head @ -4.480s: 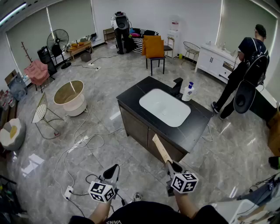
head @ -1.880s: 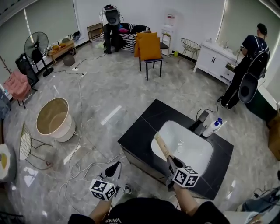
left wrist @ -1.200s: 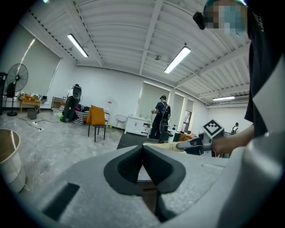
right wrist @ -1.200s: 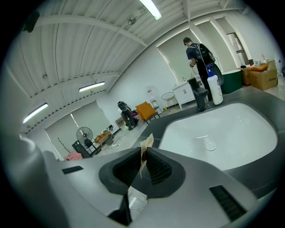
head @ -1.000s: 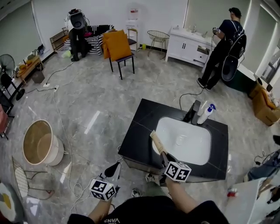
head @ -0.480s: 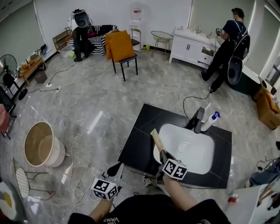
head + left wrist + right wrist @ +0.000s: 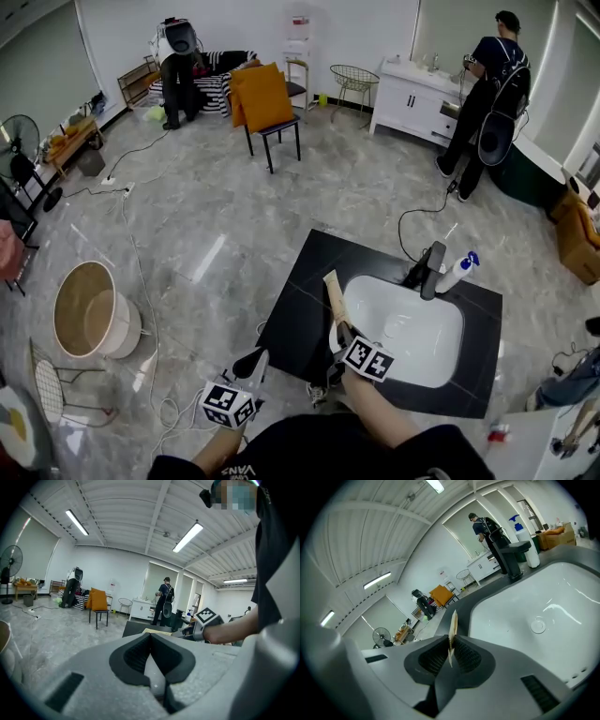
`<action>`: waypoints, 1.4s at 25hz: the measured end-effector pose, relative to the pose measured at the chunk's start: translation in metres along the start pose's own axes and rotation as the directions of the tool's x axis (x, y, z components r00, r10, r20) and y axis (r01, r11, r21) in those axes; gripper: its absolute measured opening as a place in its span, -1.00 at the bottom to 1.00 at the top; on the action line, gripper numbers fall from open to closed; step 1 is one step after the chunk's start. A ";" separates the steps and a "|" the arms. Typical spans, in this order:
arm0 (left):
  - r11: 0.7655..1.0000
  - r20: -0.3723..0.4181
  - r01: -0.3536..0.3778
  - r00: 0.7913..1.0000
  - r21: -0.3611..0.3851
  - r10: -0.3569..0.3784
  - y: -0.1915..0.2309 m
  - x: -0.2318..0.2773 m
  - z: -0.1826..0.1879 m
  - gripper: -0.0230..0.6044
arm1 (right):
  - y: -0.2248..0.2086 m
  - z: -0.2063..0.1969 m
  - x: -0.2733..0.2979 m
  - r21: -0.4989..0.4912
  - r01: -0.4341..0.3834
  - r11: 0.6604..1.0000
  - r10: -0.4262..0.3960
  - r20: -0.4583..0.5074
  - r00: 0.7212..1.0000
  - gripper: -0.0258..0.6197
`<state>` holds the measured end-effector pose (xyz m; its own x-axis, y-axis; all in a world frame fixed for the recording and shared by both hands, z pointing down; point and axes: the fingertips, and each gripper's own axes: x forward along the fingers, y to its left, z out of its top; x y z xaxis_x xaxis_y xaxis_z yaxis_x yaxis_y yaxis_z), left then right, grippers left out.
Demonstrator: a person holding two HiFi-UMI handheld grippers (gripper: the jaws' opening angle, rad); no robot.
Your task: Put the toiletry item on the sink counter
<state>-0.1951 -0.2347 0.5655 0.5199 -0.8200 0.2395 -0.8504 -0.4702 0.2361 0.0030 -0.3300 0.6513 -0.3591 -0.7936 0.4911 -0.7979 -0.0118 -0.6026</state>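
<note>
Our right gripper [image 7: 343, 330] is nearly closed, its pads pinching the near end of the toiletry item [image 7: 335, 294], a thin tan strip. The right gripper view shows it edge-on, so we can't say whether it is a comb or some other flat piece. It hangs in the air over the left rim of the basin [image 7: 412, 330], its free end reaching out above the dark strip of sink counter [image 7: 298, 302] on the basin's left. It is not yet on the counter. Our left gripper [image 7: 253, 361] hangs low, well to the left of the basin and off the counter, with its jaws together on nothing.

The main risk we see is where the strip is let go:

- **Toward the basin:** if the jaws open while the item leans that way, it probably drops onto the white slope and slides down to the drain.
- **Away from the basin:** the counter strip on the basin's left is narrow, so a release too far out could leave the item overhanging the counter's outer edge, and it may tip to the floor.

The grip adds a second risk. Only one end is held, across the thin face, so the long free end can swing between the pads if it touches the rim on the way down. It would then land crooked.

The faucet [image 7: 431, 270] and soap bottle [image 7: 457, 272] stand behind the basin, well away from this path.
</note>
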 end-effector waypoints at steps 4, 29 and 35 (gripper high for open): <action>1.000 -0.006 -0.004 1.000 -0.002 0.004 0.003 0.007 -0.001 -0.91 | -0.002 -0.007 0.015 0.027 0.012 1.000 -0.011 -0.028 1.000 -0.79; 0.997 -0.027 -0.061 0.998 -0.036 0.060 0.028 0.024 -0.004 -0.91 | 0.023 -0.039 0.086 0.137 -0.098 0.986 0.128 -0.228 0.965 -0.76; 0.997 -0.024 -0.063 0.998 -0.043 0.062 0.031 0.027 -0.002 -0.91 | 0.024 -0.042 0.088 0.150 -0.100 0.984 0.135 -0.242 0.961 -0.67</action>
<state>-0.2075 -0.2703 0.5813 0.4681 -0.8393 0.2765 -0.8771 -0.4033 0.2607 -0.0682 -0.3747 0.7063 -0.5698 -0.6169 0.5429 -0.6761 -0.0236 -0.7364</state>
